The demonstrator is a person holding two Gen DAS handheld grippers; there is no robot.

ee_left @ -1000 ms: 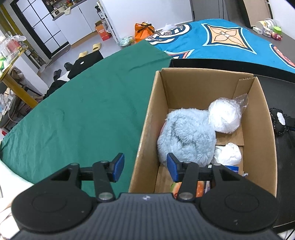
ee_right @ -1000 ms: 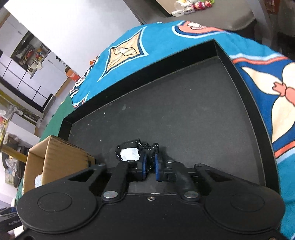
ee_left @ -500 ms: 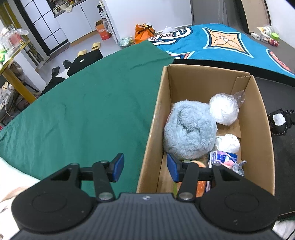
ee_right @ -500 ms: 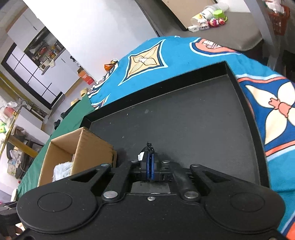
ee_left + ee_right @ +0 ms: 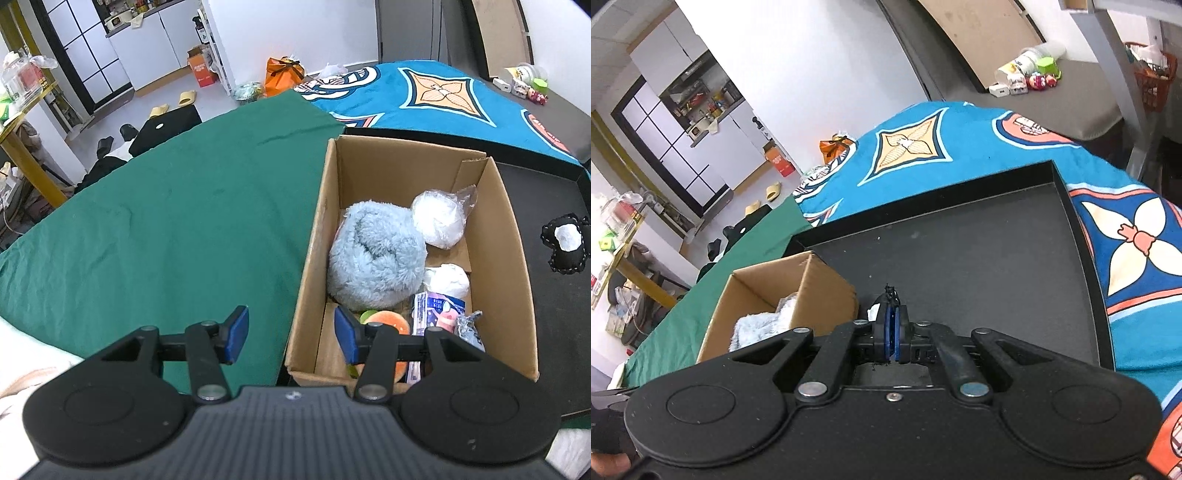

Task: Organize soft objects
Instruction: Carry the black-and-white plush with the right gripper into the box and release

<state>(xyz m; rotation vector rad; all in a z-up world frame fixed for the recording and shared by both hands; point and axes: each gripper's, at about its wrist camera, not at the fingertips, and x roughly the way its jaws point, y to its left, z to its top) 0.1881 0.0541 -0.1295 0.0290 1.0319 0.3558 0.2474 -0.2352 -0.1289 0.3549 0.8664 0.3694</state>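
An open cardboard box (image 5: 511, 258) stands between a green cloth (image 5: 166, 221) and a black tray (image 5: 960, 251). Inside lie a fluffy light-blue plush (image 5: 376, 258), a white bundle in clear plastic (image 5: 439, 221), a white wad (image 5: 447, 280), an orange plush (image 5: 391, 321) and a printed packet (image 5: 439, 310). My left gripper (image 5: 290, 332) is open astride the box's near left wall, pads clear of it. My right gripper (image 5: 891, 325) is shut on a black frilled soft piece with a white middle (image 5: 565, 243); only its edge (image 5: 889, 293) shows past the pads.
A blue patterned cloth (image 5: 960, 147) covers the surface beyond and right of the tray. The tray's raised rim (image 5: 1082, 258) runs along its right side. Small items sit on a grey top (image 5: 1071, 99) at the back. A floor with slippers and bags lies far left.
My right gripper's pads closed on the black frilled piece, and the gripper rose and tilted, bringing the box more into its view. My left gripper drew back slightly, showing more of the box's near end.
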